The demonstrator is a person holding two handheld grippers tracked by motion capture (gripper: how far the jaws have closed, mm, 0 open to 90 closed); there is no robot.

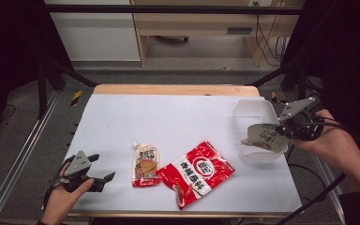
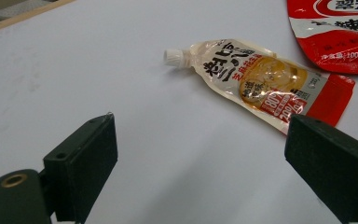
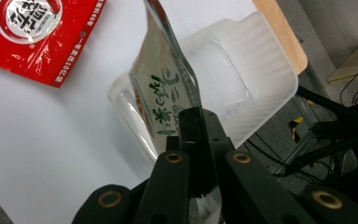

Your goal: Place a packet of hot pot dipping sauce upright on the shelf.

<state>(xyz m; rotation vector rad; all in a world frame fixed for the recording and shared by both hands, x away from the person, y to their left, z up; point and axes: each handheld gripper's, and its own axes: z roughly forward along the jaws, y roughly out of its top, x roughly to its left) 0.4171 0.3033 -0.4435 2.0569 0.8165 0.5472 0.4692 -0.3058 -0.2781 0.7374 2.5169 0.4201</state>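
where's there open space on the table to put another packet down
The white table is bare across its far half and left side, from the spouted pouch to the left gripper. It is crowded at the near middle around the red packet and by the clear tray.

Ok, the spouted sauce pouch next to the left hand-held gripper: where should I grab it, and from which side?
Take the spouted sauce pouch across its narrow neck just below the white cap, coming from above. It lies flat, so the body offers little to pinch, while the neck is stiffer and narrower. The left hand-held gripper is open and nearest; the red packet crowds the other side.
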